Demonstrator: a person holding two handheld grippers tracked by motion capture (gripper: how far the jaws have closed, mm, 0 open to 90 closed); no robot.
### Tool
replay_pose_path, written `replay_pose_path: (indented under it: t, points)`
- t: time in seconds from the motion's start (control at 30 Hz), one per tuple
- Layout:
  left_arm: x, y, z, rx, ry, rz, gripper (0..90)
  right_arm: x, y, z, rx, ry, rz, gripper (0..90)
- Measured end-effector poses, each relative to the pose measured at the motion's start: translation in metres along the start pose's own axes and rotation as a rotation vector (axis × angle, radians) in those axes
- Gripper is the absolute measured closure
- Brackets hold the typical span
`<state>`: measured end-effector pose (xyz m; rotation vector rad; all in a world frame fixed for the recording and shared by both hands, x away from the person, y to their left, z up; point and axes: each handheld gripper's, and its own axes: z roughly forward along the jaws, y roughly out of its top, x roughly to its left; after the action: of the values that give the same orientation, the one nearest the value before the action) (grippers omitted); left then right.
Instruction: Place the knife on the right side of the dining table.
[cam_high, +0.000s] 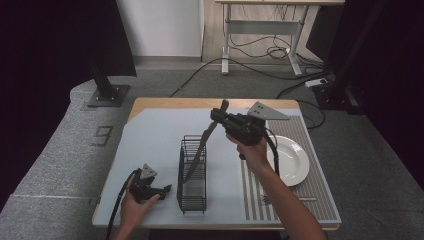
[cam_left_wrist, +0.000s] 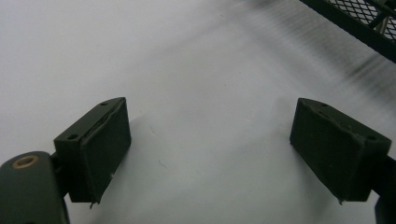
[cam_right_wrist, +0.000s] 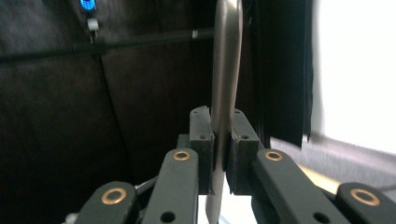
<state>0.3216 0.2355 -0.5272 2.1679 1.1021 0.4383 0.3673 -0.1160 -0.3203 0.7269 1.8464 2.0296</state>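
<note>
Overhead light, fairly even on the table (cam_high: 150, 135); corners of the high view fall to black behind dark curtains (cam_high: 45, 45). Soft short shadows under the wire rack (cam_high: 192, 172). White plate (cam_high: 292, 160) bright, no hard glare. Left gripper view: tabletop washed out near white, motion smear across the upper right by the rack edge (cam_left_wrist: 355, 23), faint shadows beside the pads. Right gripper view: dim dark backdrop, blown-out white strip at right, metal handle (cam_right_wrist: 226, 74) soft with a dull sheen, background blurred.
</note>
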Motion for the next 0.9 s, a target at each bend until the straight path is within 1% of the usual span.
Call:
replay_pose_path:
  t: [0.03, 0.13, 0.17, 0.27, 0.3, 0.33, 0.5, 0.73, 0.9]
  points:
    - [0.000, 0.000, 0.000, 0.000, 0.000, 0.000, 11.9, -0.001, 0.004, -0.005, -0.023, -0.010, -0.004, 83.3]
    - [0.000, 0.000, 0.000, 0.000, 0.000, 0.000, 11.9, -0.008, 0.012, -0.018, -0.054, -0.014, 0.006, 83.3]
    - [0.000, 0.000, 0.000, 0.000, -0.001, 0.000, 11.9, -0.010, 0.014, -0.023, -0.060, -0.020, 0.010, 83.3]
    - [0.000, 0.000, 0.000, 0.001, -0.001, 0.000, 11.8, -0.015, 0.015, -0.034, -0.067, -0.050, -0.008, 83.3]
    - [0.000, 0.000, 0.000, 0.001, -0.001, 0.000, 11.9, -0.019, 0.014, -0.040, -0.058, -0.066, -0.017, 83.3]
    - [0.000, 0.000, 0.000, 0.001, -0.001, 0.000, 11.9, -0.019, 0.014, -0.040, -0.058, -0.066, -0.017, 83.3]
    - [0.000, 0.000, 0.000, 0.001, -0.001, -0.001, 11.8, -0.031, 0.005, -0.051, -0.025, -0.123, -0.027, 83.2]
    - [0.000, 0.000, 0.000, 0.001, -0.002, -0.001, 11.8, -0.061, -0.019, -0.053, 0.033, -0.200, 0.023, 83.2]
    - [0.000, 0.000, 0.000, 0.001, -0.002, -0.001, 11.8, -0.074, -0.033, -0.050, 0.064, -0.229, 0.042, 83.2]
